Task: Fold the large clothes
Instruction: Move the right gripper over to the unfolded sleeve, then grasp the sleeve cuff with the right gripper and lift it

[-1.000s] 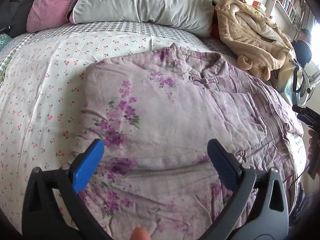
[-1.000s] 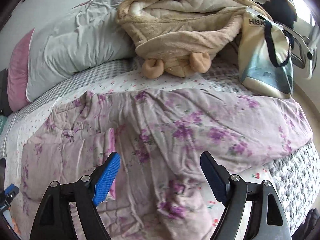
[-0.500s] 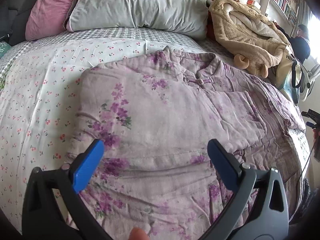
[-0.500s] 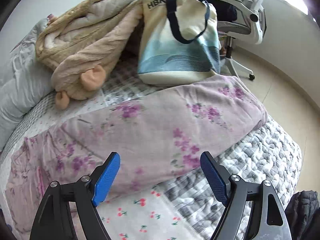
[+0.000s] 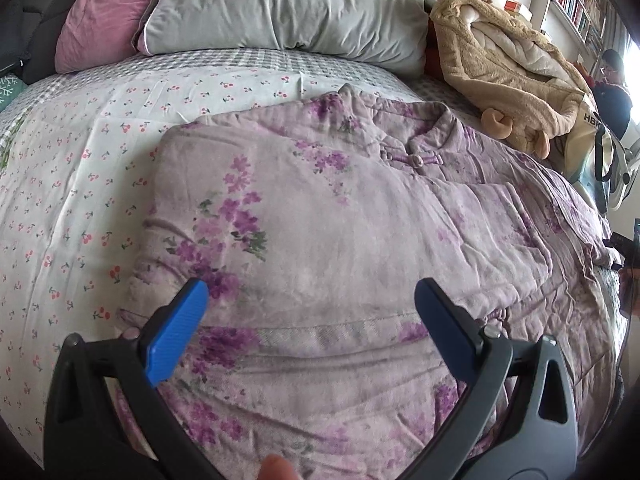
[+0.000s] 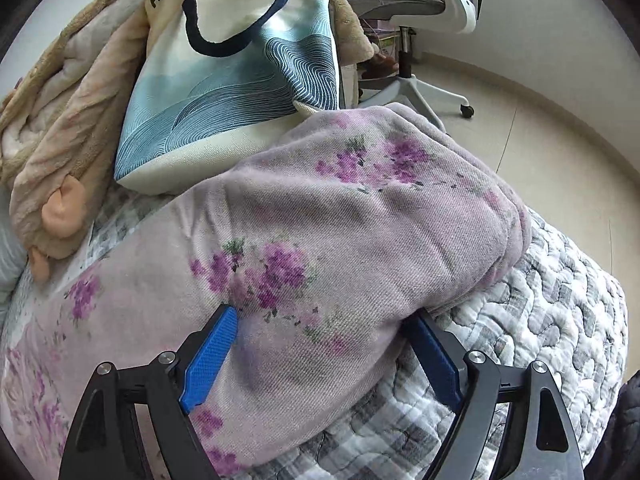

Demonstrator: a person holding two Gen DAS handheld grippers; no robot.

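A padded lilac jacket [image 5: 340, 240] with purple flower print lies flat on the bed, collar towards the pillows, one side folded in over the body. My left gripper [image 5: 310, 316] is open and hovers just above the jacket's lower middle. The jacket's sleeve [image 6: 340, 240] stretches to the bed's corner in the right wrist view. My right gripper [image 6: 324, 344] is open, with its blue fingers on either side of the sleeve near the cuff end; the sleeve fabric lies between them.
A grey pillow [image 5: 288, 4] and a pink pillow [image 5: 100, 16] lie at the bed's head. A beige fleece garment [image 5: 504, 64] and a blue-and-cream tote bag [image 6: 240, 72] sit beside the sleeve. A white office chair [image 6: 412, 20] stands on the floor past the quilted bed corner [image 6: 560, 320].
My right gripper has swung right and moved down onto the sleeve end, which now sits between its fingers. My left gripper has drifted slightly closer to the jacket.
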